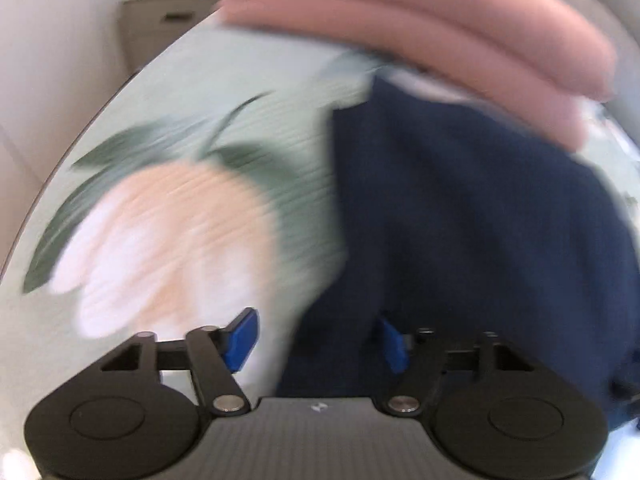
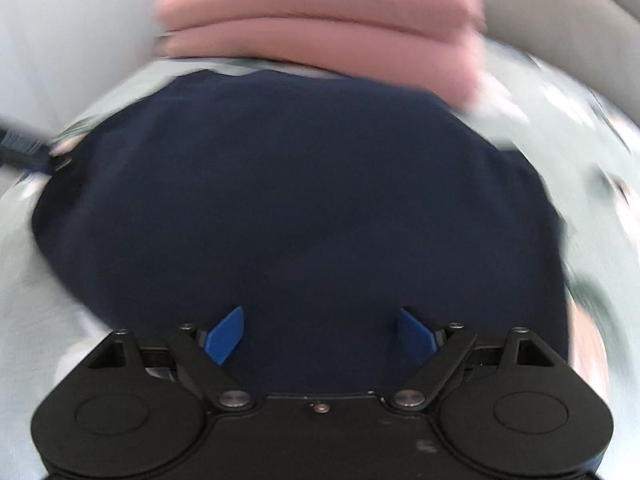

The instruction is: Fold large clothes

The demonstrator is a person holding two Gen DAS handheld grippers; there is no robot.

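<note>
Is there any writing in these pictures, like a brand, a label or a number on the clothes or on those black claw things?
No readable text in either view.
left gripper: a small pale mark on its grey body, too small to read.
navy garment: plain, no label showing.
pink folded stack: plain and blurred.
floral sheet: only a flower print, no words.
right gripper: no marking that can be read.

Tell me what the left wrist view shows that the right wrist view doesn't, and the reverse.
Only the left wrist view shows the big peach flower print on the pale green sheet, a cabinet behind, and the left gripper, open. Only the right wrist view shows the navy garment's whole spread, a dark blurred object at its left edge, and the right gripper, open. Both show the navy garment and the folded pink stack beyond it.
</note>
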